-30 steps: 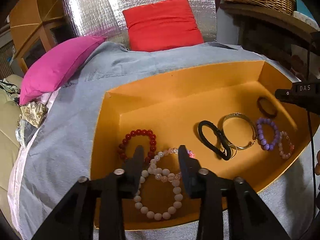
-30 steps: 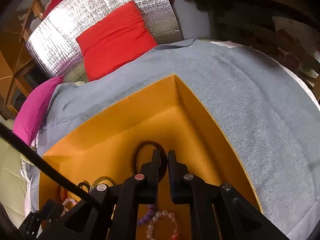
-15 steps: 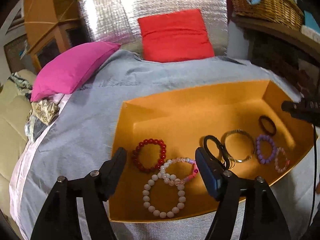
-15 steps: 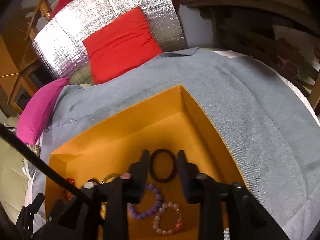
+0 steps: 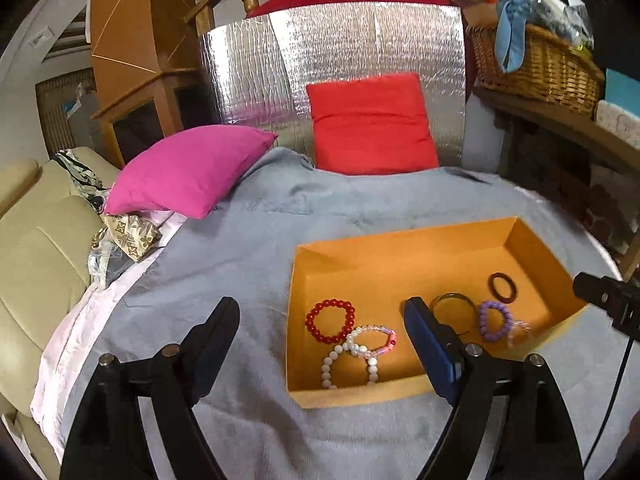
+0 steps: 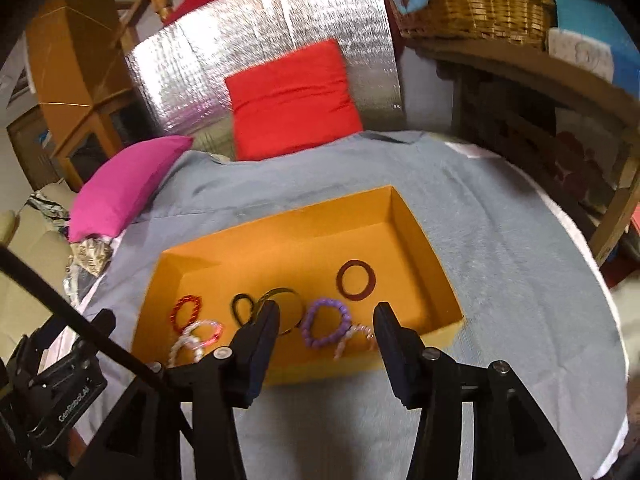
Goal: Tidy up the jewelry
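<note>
An open orange box [image 5: 400, 236] [image 6: 280, 224] lies on the grey blanket. In it are a red bead bracelet [image 5: 330, 321] [image 6: 185, 312], a white bead bracelet [image 5: 332, 364], a pink-and-clear bracelet [image 5: 376, 340], a black loop [image 6: 242, 308], a metal bangle [image 5: 452, 304], a purple bead bracelet [image 5: 496, 320] [image 6: 326, 322], a pale pink bracelet [image 6: 352, 338] and a dark brown ring [image 5: 502, 287] [image 6: 356, 279]. My left gripper [image 5: 320, 334] is open and empty, above the box's near left corner. My right gripper [image 6: 326, 336] is open and empty, above the box's near edge.
A grey blanket [image 5: 248, 256] covers the surface. A pink cushion [image 5: 188, 168] and a red cushion [image 5: 372, 124] lie at the back before a silver foil panel [image 5: 332, 48]. A wicker basket [image 5: 536, 64] sits on a shelf at right. A beige sofa [image 5: 36, 248] is at left.
Both grippers have opened wide and pulled back and up from the box. The right gripper let go of the dark brown ring, which now lies in the box.
</note>
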The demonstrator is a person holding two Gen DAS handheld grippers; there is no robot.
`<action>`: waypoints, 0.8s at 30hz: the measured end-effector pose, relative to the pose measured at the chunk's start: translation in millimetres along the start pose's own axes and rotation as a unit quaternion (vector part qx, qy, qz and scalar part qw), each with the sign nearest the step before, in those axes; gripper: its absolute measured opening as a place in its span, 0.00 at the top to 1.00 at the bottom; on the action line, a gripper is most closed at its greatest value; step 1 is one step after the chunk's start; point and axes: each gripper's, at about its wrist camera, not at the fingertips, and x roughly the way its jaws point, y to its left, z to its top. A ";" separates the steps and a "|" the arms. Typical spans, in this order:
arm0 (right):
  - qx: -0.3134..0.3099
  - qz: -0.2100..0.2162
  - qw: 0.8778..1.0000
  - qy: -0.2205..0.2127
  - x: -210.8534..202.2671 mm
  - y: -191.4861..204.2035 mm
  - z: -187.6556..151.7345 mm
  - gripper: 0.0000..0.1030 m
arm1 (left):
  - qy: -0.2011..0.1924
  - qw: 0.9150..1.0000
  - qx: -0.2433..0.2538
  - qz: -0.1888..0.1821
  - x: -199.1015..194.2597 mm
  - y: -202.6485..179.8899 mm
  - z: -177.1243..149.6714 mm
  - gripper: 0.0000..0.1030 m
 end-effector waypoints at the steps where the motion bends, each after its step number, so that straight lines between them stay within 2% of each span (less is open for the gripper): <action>1: -0.001 0.000 1.000 -0.003 -5.4 2.5 -1.3 0.48 | -0.002 1.000 -0.003 -0.002 -6.0 1.9 0.6 0.18; 5: -0.012 -0.004 1.000 -0.024 -34.9 18.1 -15.1 0.42 | -0.014 1.000 -0.015 -0.006 -22.5 8.2 3.4 0.17; 9: -0.018 -0.020 0.999 -0.039 -49.2 26.7 -24.8 0.41 | -0.026 0.999 -0.024 -0.011 -29.4 13.0 5.7 0.16; 15: -0.024 -0.031 0.998 -0.046 -39.2 28.4 -24.2 0.41 | -0.031 0.999 -0.042 -0.004 -24.7 16.0 7.4 0.16; 19: -0.023 -0.027 0.999 -0.037 -24.9 23.9 -24.5 0.41 | -0.039 0.998 -0.044 0.011 -22.3 14.5 7.9 0.16; 24: -0.020 -0.019 0.999 -0.043 -21.4 23.1 -24.3 0.41 | -0.039 0.998 -0.040 0.013 -19.0 11.1 7.4 0.16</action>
